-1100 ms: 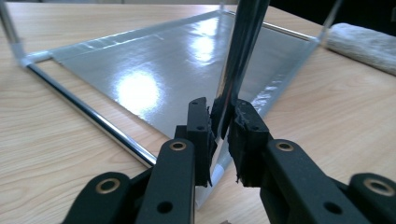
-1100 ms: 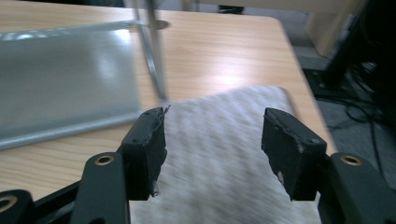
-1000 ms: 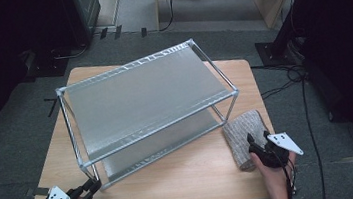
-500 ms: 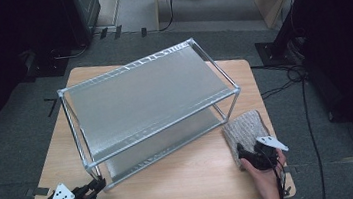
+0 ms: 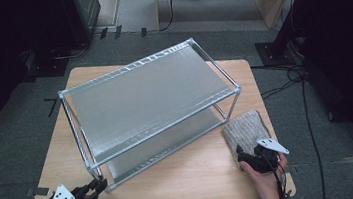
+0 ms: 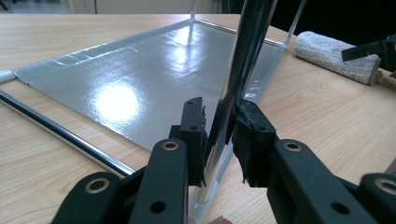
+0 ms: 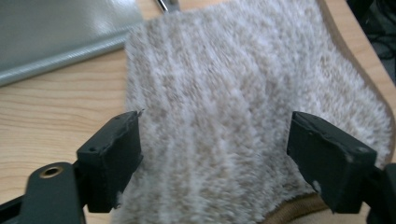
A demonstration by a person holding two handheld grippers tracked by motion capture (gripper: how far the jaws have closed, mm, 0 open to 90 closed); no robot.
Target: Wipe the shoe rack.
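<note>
Steadying the rack [image 5: 148,90] by its near left post [image 6: 243,60]: my left gripper [image 5: 95,186] has its jaws narrow around that post at the table's [image 5: 192,170] near left corner. The pads sit close on either side, though from the left gripper view I cannot quite tell whether both press.

Item two, the cloth [image 5: 246,129]: grey knit, folded, flat at the near right of the table, just right of the rack's lower shelf.

Item three, my right gripper [image 7: 212,161]: jaws wide and just been opening, straddling the cloth's near end, nothing pinched yet.

Handling note: I judge the pick-up comes next. Lower the pads until they meet the knit, close on the folded edge so every layer comes along, and keep the left hold firm.
</note>
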